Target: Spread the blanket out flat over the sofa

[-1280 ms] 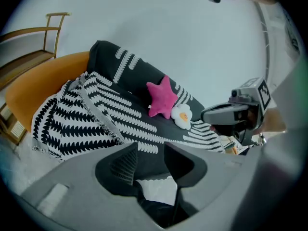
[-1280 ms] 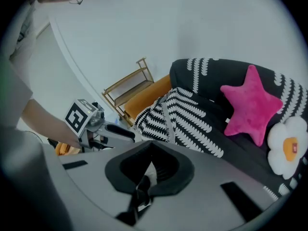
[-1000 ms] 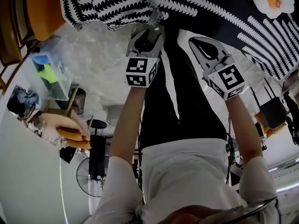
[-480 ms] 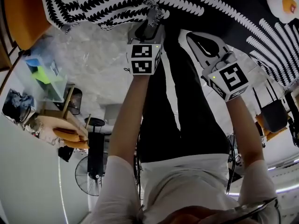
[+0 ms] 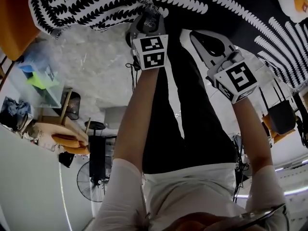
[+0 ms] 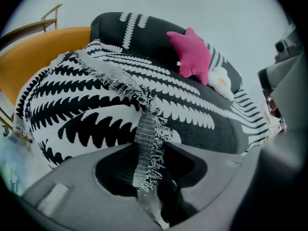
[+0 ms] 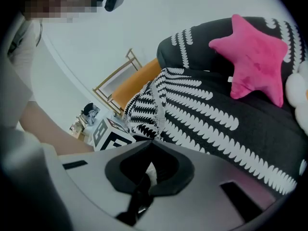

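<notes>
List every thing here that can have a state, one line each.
blanket: draped, one end folded back and bunched, not flat.
left claw: open; its jaws have just been opening, with a fringed blanket strip hanging loose between them.
right claw: shut, nothing seen between the jaws.
pink star cushion: propped upright.
white cushion: lying beside the star cushion.

Both arms outstretched, left claw just opening around blanket fringe, right claw closed
</notes>
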{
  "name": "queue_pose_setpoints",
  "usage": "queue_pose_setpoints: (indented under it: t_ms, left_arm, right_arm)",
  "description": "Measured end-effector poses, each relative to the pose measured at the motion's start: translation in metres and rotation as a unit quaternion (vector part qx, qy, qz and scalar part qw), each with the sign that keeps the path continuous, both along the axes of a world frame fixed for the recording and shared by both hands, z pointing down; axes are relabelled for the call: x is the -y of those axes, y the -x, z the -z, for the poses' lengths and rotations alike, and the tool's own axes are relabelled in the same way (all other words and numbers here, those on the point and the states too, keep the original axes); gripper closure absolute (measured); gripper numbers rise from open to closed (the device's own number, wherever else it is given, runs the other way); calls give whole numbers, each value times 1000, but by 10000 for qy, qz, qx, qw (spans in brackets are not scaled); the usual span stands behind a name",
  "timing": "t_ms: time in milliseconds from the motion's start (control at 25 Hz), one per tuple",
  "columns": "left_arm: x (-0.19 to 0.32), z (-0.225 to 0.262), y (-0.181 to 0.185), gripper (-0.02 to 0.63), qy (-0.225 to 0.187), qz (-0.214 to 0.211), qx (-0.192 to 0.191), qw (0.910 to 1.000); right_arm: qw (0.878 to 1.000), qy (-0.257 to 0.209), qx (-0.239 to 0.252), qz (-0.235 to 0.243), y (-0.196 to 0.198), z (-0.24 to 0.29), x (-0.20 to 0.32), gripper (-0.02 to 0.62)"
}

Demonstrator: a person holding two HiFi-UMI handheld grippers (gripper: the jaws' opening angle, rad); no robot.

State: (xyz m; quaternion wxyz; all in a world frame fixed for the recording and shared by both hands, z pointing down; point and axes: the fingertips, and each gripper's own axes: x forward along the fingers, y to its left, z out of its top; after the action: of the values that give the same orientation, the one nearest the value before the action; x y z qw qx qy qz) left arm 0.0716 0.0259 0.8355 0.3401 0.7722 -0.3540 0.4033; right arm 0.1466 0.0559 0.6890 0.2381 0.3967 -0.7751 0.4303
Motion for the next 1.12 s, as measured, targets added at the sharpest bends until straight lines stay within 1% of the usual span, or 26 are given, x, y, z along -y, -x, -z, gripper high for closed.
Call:
queue_pose_setpoints:
  t_ms: [40, 80, 120, 200, 240, 400, 560, 680, 880, 1000, 1120]
  left_arm:
    - [2, 4, 1, 447, -12, 108, -11, 9999]
    - [5, 8, 3, 462, 7, 227, -64, 9997]
    - [7, 11, 5, 493, 48, 328, -130, 9994]
    - [7, 17, 9, 560, 138, 380, -226, 9989]
    - [4, 19, 9, 569, 171, 333, -266, 9989]
    - [-10, 16, 7, 578, 200, 158, -348, 9991]
    - [0, 23, 15, 580, 112, 231, -433, 9987]
    - [6, 27, 27, 581, 7, 235, -488, 9985]
    - [14, 64, 37, 581, -215, 282, -722, 9968]
    - [18, 70, 57, 581, -347, 295, -779, 9959]
    - [26, 71, 78, 581, -419, 480, -833, 9945]
  right_arm:
    - [10000, 24, -1, -14, -1, 3, -1, 594]
    - [10000, 57, -4, -22, -1, 6, -1, 594]
    - [9999, 98, -4, -28, -2, 8, -1, 594]
    - [9998, 174, 3, -51, -1, 14, -4, 594]
    - [9998, 188, -1, -59, 0, 16, -8, 594]
    - [9999, 130, 20, -38, 5, 8, -19, 594]
    - [9999, 113, 18, 44, 17, 6, -3, 594]
    - [9999, 73, 34, 134, 34, -1, 6, 594]
    - [9996, 2, -21, 293, 55, 20, 13, 594]
    - [9989, -37, -12, 470, 78, 20, 15, 594]
    - [9975, -83, -23, 696, 96, 15, 21, 594]
